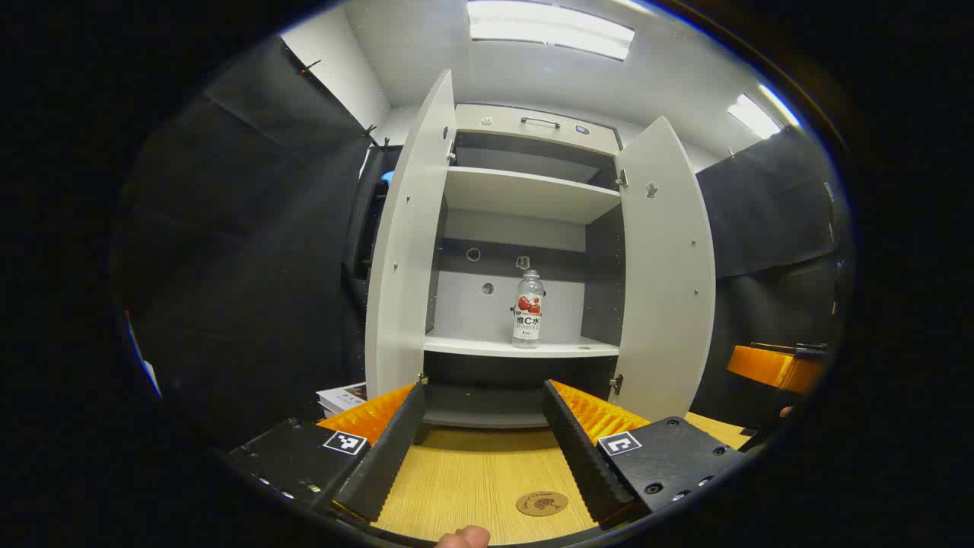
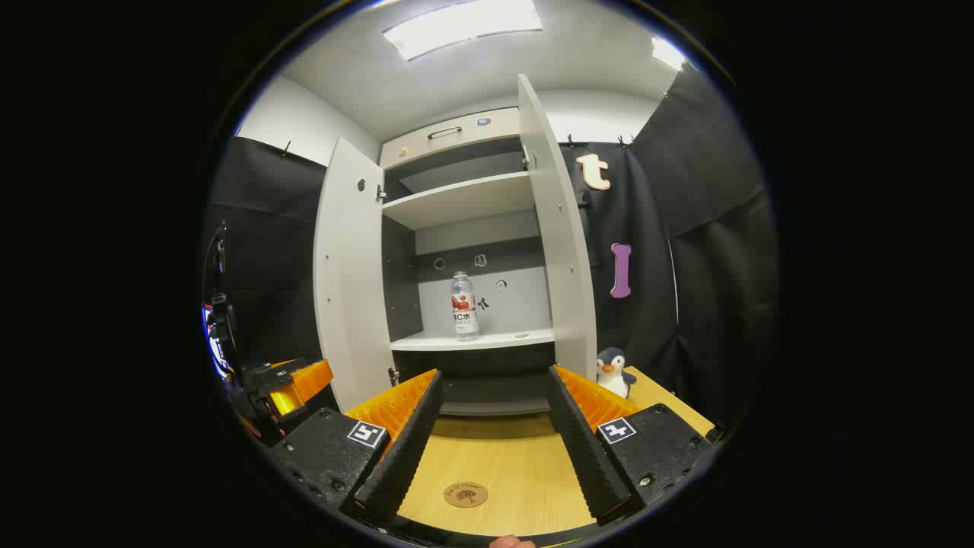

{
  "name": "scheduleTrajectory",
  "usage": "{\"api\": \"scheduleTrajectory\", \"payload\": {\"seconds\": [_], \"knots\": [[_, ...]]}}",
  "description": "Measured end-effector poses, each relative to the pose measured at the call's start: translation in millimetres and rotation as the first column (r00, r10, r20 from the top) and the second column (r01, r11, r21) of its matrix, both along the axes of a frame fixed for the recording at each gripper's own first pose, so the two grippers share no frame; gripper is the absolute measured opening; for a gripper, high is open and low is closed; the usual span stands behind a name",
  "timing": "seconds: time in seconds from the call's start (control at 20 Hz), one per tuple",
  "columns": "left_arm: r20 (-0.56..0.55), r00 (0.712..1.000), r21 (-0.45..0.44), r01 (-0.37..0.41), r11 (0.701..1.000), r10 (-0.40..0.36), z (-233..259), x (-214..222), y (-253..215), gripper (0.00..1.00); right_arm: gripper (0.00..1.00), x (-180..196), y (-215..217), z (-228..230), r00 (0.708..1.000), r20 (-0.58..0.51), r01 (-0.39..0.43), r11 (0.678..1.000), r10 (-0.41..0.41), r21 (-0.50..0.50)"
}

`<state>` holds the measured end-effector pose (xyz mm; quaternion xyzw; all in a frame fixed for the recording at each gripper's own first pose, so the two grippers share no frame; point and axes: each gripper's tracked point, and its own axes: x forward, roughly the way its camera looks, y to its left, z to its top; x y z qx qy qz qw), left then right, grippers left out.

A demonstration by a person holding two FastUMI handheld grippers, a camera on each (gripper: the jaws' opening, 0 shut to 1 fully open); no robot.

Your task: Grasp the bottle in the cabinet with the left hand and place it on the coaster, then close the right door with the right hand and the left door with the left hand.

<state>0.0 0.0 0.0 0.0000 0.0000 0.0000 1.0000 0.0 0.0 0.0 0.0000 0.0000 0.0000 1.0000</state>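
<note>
Bottle point(image 1: 528, 308) is standing upright on the cabinet's lower shelf point(image 1: 520, 348), dead ahead of and above the left gripper point(image 1: 484, 426), well apart. Both grippers are gaping, holding nothing; the right gripper point(image 2: 494, 426) is facing the shelf too, bottle slightly left of its line.

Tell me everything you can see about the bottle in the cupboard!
The bottle is small, clear plastic by the look of it, with a pale cap and a label that has red on top and white below. It stands upright, alone on the cabinet's lower shelf, between the two open doors. Only the shelf touches it. It also shows in the right gripper view.
</note>
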Motion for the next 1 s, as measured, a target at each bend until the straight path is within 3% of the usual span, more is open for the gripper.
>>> {"api": "scheduleTrajectory", "payload": {"seconds": [0.05,0.1,0.15,0.25,0.35,0.45,0.65,0.75,0.95,1.0], "knots": [[0.004,1.0,0.001,0.002,1.0,-0.002,1.3,-0.8,0.2,0.99,0.83,-0.5,-1.4,2.0,1.0,0.007,0.01,1.0,-0.01,-0.004],[0.005,1.0,0.004,0.0,1.0,0.0,0.5,-1.1,1.0,0.94,0.83,-1.5,-3.3,4.8,1.0,0.015,0.023,1.0,-0.023,-0.011],[0.005,1.0,0.005,-0.002,1.0,0.002,0.3,-1.5,1.9,0.99,0.83,-2.3,-5.1,6.5,0.999,0.024,0.033,0.999,-0.032,-0.02],[0.0,1.0,-0.002,-0.002,1.0,0.002,-1.8,-1.6,2.5,0.94,0.83,-5.2,-5.9,10.5,0.998,0.038,0.045,0.998,-0.044,-0.04],[-0.008,1.0,-0.015,-0.002,1.0,0.002,-4.7,-4.0,2.9,0.99,0.83,-7.9,-3.9,13.0,0.998,0.048,0.048,0.998,-0.046,-0.047],[-0.008,1.0,-0.025,0.001,1.0,-0.001,-5.1,-5.7,3.6,0.9,0.83,-11.2,-3.1,13.9,0.997,0.052,0.055,0.997,-0.052,-0.054],[0.005,1.0,-0.027,0.008,1.0,-0.008,-0.4,-7.1,3.7,0.95,0.83,-15.3,2.9,16.5,0.997,0.06,0.049,0.997,-0.045,-0.06],[0.01,1.0,-0.023,0.007,1.0,-0.007,2.7,-8.2,3.8,0.9,0.83,-16.4,3.4,15.5,0.997,0.058,0.051,0.996,-0.047,-0.069],[0.011,1.0,-0.01,0.006,1.0,-0.006,1.4,-10.9,3.2,0.99,0.83,-17.2,8.9,14.8,0.998,0.058,0.042,0.997,-0.038,-0.066],[0.01,1.0,-0.008,0.006,1.0,-0.006,1.5,-11.1,3.6,0.95,0.83,-17.4,9.2,14.4,0.998,0.056,0.041,0.997,-0.038,-0.069]]}}
